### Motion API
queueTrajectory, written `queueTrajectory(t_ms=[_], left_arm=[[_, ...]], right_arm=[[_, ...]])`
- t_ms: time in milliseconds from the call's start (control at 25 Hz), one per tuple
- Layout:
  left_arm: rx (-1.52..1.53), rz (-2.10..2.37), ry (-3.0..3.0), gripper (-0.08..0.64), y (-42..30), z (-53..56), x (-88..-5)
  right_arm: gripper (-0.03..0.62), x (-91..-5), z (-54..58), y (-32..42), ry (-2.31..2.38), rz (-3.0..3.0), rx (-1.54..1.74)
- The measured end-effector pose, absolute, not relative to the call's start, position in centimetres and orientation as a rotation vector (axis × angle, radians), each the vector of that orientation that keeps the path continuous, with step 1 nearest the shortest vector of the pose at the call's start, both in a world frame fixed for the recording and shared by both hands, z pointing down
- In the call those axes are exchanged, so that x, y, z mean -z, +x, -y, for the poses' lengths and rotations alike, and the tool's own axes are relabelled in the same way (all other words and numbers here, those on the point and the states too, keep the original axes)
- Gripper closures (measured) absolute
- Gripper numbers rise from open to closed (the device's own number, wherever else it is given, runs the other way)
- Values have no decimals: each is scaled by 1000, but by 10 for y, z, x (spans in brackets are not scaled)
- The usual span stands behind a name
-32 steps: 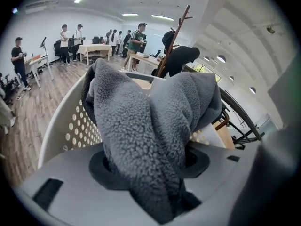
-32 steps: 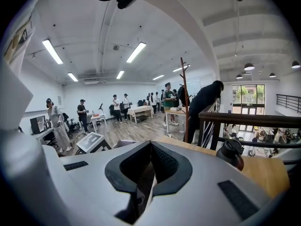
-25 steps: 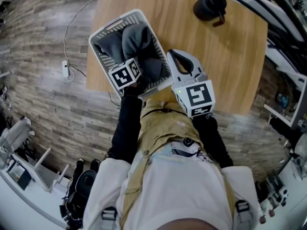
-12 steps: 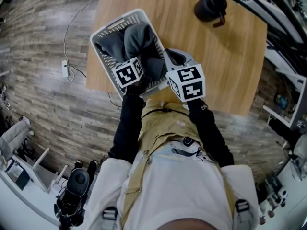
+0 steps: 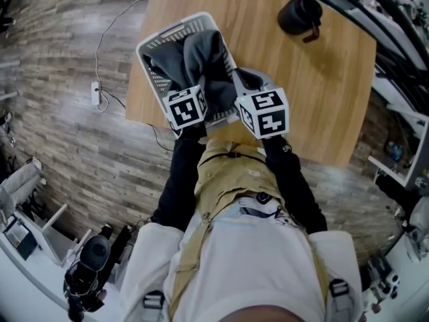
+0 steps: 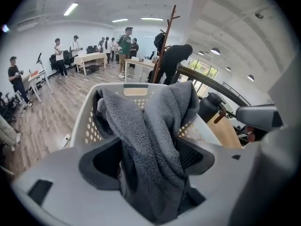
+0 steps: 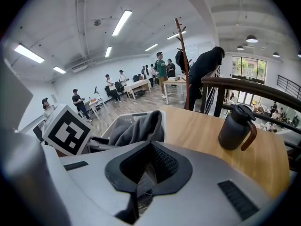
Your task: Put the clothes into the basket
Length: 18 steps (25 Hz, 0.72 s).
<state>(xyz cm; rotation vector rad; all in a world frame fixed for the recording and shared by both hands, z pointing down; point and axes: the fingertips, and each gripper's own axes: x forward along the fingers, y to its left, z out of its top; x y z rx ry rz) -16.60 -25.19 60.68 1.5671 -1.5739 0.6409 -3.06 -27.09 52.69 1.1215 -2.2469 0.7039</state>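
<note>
A white perforated basket (image 5: 171, 32) stands on the near left corner of the wooden table (image 5: 301, 92). A grey fleece garment (image 5: 201, 59) is heaped in it and spills over the near rim. My left gripper (image 5: 194, 87) is at that rim. In the left gripper view its jaws (image 6: 148, 145) are opening, and the fleece (image 6: 150, 126) hangs loosely between them in front of the basket (image 6: 89, 126). My right gripper (image 5: 247, 79) sits at the basket's near right corner. In the right gripper view its tips (image 7: 150, 145) meet with nothing held, and the basket (image 7: 127, 121) and fleece (image 7: 141, 128) lie ahead to the left.
A black jug (image 5: 299, 15) with a brown handle stands at the table's far right, also in the right gripper view (image 7: 235, 126). A cable and plug (image 5: 96, 94) lie on the wood floor to the left. A coat stand (image 7: 184, 65), a railing and several people are beyond the table.
My right gripper has swung left from the bare table to the basket's near right corner, beside the left gripper. The left gripper stayed at the near rim with the fleece.
</note>
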Motion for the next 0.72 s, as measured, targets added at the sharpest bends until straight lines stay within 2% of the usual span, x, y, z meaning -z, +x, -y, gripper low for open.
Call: queueTrajectory(t_ms=[280, 520, 720], left_arm=[[-574, 1680, 1753, 220, -159, 252, -543], [-505, 1771, 1930, 320, -148, 243, -485], [-429, 1885, 2018, 481, -148, 242, -441]], right_arm=[[571, -510, 271, -37, 1164, 2284, -669], [571, -464, 269, -39, 1220, 2407, -586], [571, -417, 270, -37, 1272, 2522, -482]])
